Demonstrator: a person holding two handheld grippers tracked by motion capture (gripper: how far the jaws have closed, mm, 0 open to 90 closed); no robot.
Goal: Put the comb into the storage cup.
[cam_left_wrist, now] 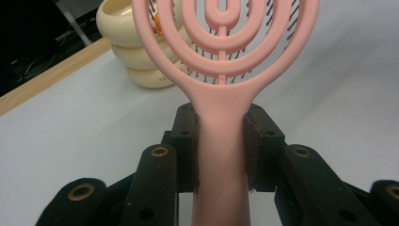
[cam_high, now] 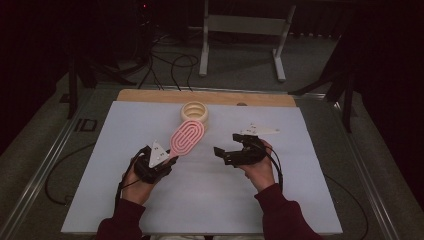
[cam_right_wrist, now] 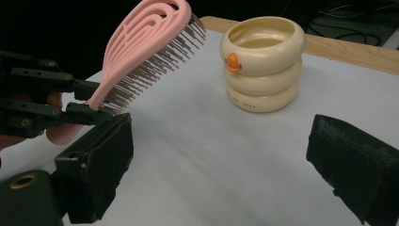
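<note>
A pink hairbrush (cam_high: pixel 187 138) with an open looped back and dark bristles is held off the white table by its handle. My left gripper (cam_high: pixel 159 161) is shut on that handle; in the left gripper view both pads (cam_left_wrist: pixel 194 155) press the pink handle (cam_left_wrist: pixel 220 155). The brush head (cam_right_wrist: pixel 146 42) points up and away toward a cream ribbed cup (cam_high: pixel 194 113) with an orange mark (cam_right_wrist: pixel 232 61) on its side. My right gripper (cam_high: pixel 231 145) hovers at centre right with its jaws wide open and nothing between them, facing the cream cup (cam_right_wrist: pixel 262 63).
The white sheet (cam_high: pixel 210 200) covers a wooden table whose bare strip (cam_high: pixel 150 95) runs along the far edge. Cables and a white metal frame (cam_high: pixel 245 30) lie on the floor beyond. Dark red sleeves (cam_high: pixel 280 215) enter from the bottom.
</note>
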